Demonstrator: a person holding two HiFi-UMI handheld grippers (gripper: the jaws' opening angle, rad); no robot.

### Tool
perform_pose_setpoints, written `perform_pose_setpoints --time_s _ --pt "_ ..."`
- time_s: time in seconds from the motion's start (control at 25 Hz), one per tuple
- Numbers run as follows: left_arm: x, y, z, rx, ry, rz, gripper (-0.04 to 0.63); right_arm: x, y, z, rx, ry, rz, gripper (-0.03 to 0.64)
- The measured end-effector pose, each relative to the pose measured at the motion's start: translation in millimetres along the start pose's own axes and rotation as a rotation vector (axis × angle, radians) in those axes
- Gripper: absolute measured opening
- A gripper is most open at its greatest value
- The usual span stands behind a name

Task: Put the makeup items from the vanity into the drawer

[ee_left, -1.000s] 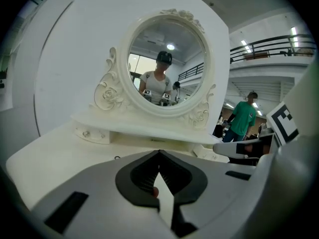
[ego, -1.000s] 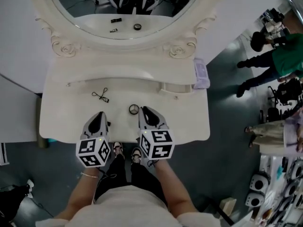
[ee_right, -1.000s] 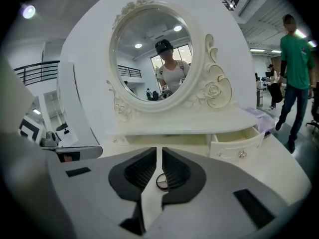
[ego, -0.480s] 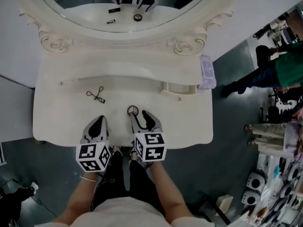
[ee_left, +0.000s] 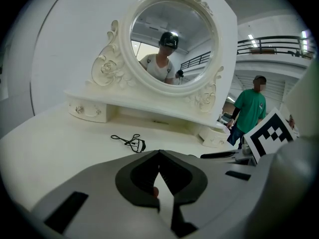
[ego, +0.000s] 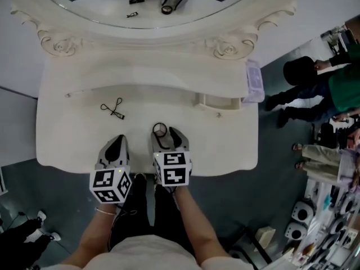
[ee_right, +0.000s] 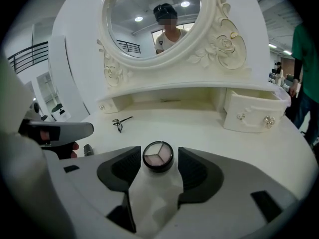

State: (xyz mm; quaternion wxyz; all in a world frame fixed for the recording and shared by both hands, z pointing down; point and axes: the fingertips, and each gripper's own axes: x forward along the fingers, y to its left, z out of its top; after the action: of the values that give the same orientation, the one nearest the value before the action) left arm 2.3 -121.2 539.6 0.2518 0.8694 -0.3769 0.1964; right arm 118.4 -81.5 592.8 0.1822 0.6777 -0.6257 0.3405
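The round eyeshadow compact point(ee_right: 158, 156) is lying flat on the vanity top point(ego: 73, 134), near its front edge and about midway across, with its three pale shades facing up. It is sitting right between the tips of your right gripper point(ee_right: 158, 159). Those jaws have just been opening and are now standing wide. There is a thin gap on either side of the compact, so the pads are not pressing on it.

You are holding your left gripper point(ee_left: 159, 156) just beside the right one, over the front edge of the vanity. Its jaws are meeting at the tips, with nothing between them.

The eyelash curler point(ego: 113, 109) is lying farther back and to the left on the same surface. It is well apart from both grippers and from the compact.

The small drawer point(ee_right: 254, 112) is standing pulled out at the back right, under the shelf that is carrying the mirror point(ee_right: 149, 19). Its two knobs are facing you in the right gripper view. A matching drawer point(ee_left: 88, 110) on the left is sitting pushed in.

The mirror is reflecting the vanity top and both grippers in the head view. Beyond the right end of the vanity, a person in a green shirt point(ee_left: 249, 106) is standing on the grey floor.
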Motion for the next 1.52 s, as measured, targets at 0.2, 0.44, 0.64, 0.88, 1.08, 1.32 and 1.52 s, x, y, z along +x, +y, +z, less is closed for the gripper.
perform_pose_setpoints --time_s 0.2,0.44,0.64,0.88,1.08,1.32,1.52 --pt "6 3 1 -0.001 0.004 -0.001 0.002 8 4 -7 -0.044 0.061 -0.016 0.229" --pt "9 3 6 0.002 0.006 -0.002 0.002 14 2 -12 -0.101 0.131 -0.054 0.227" --pt "12 3 8 0.007 0.007 -0.004 0.002 16 1 -14 -0.096 0.126 -0.06 0.222" --pt "15 -2 12 0.023 0.01 -0.018 0.002 12 -1 -10 -0.102 0.102 -0.071 0.218" --pt "20 -13 16 0.038 0.014 -0.045 0.002 -7 -15 12 -0.067 0.041 -0.09 0.218" --pt "30 -43 31 0.069 0.005 -0.11 0.002 -42 -59 45 0.011 -0.029 -0.151 0.218" --pt "41 -68 46 0.099 -0.002 -0.161 0.002 -66 -106 63 0.06 -0.06 -0.222 0.218"
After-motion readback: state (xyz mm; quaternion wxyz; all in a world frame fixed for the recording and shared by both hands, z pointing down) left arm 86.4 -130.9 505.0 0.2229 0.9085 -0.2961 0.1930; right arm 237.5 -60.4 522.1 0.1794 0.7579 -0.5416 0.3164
